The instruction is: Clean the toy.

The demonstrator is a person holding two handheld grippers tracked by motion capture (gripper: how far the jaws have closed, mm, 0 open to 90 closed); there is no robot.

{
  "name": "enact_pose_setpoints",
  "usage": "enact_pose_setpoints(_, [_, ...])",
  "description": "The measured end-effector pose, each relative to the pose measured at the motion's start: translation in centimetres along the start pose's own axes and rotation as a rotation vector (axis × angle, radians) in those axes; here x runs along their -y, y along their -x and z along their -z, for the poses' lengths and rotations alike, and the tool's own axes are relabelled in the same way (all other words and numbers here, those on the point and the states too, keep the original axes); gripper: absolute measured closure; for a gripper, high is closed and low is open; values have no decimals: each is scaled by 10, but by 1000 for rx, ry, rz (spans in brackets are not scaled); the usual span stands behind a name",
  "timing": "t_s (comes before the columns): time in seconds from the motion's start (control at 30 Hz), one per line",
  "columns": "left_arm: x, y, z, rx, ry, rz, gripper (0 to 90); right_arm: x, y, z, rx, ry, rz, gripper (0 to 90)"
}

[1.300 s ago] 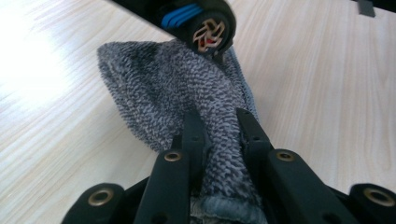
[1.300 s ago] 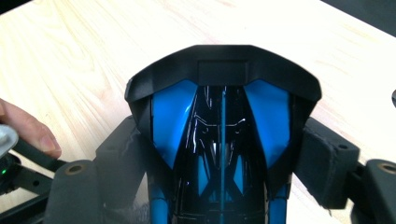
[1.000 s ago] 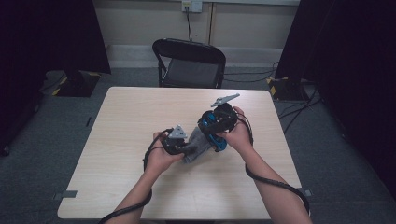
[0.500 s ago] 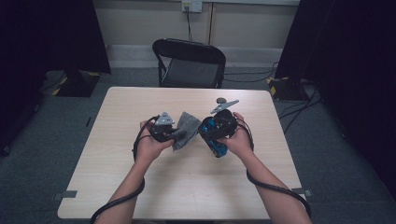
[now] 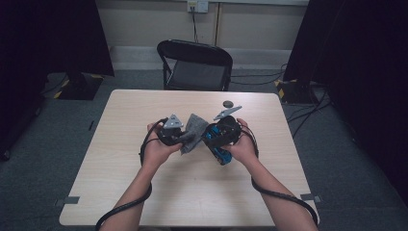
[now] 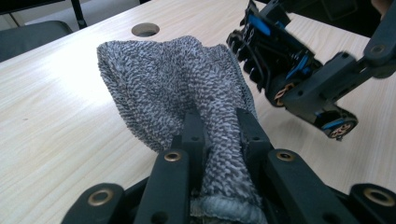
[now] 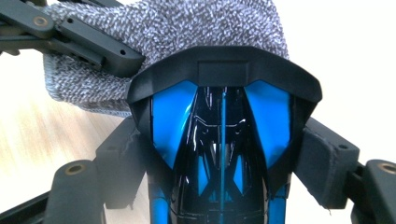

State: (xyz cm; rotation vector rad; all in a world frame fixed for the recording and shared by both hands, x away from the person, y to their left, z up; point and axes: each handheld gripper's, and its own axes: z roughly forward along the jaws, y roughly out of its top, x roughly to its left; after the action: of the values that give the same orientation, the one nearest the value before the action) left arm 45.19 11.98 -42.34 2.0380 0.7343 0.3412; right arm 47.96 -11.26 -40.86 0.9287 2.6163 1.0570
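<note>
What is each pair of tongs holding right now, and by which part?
Left tongs pinch a bunched fold of the grey cloth. Right tongs clamp the blue and black toy car across its sides.

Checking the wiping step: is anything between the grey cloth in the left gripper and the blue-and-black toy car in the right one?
Nothing visible. The left gripper is shut on the grey cloth, the right gripper clamps the toy car, and the cloth hangs right beside the car over the bare table.
</note>
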Motion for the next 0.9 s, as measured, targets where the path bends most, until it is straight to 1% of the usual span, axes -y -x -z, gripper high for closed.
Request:
enact_pose_setpoints(0.07, [0, 1, 1, 4, 1, -1, 768, 0, 0, -1, 2, -5, 7, 257])
enact_pose_setpoints(0.17, [-1, 3, 1, 5, -4, -15, 768, 1, -1, -2, 4, -10, 6, 257])
enact_pose_setpoints(0.3, [0, 6, -1, 16, -7, -18, 768, 2, -1, -4, 2, -13, 7, 257])
enact_pose_setpoints(0.33, [0, 7, -2, 19, -8, -17, 768, 2, -2, -4, 14, -12, 8, 257])
enact_pose_setpoints(0.37, [0, 7, -2, 18, -11, -27, 768, 2, -2, -5, 7, -14, 6, 257])
enact_pose_setpoints(0.4, [0, 8, -3, 23, -11, -25, 768, 2, -2, -5, 4, -8, 0, 257])
enact_pose_setpoints(0.47, [0, 9, -4, 24, -10, -25, 768, 1, -2, -5, 2, -13, 11, 257])
enact_pose_setpoints(0.5, [0, 9, -4, 26, -13, -30, 768, 2, -3, -6, 13, -8, 15, 257])
enact_pose_setpoints(0.53, [1, 10, -5, 29, -10, -26, 768, 2, -3, -6, 13, -11, 16, 257])
enact_pose_setpoints(0.73, [3, 13, -8, 38, -13, -29, 768, 3, -1, -5, 11, -9, 7, 257])
enact_pose_setpoints(0.83, [4, 14, -9, 35, -22, -35, 768, 2, -1, -5, 10, -11, 7, 257])
enact_pose_setpoints(0.9, [5, 15, -10, 41, -18, -27, 767, 1, -1, -4, 8, -11, 5, 257])
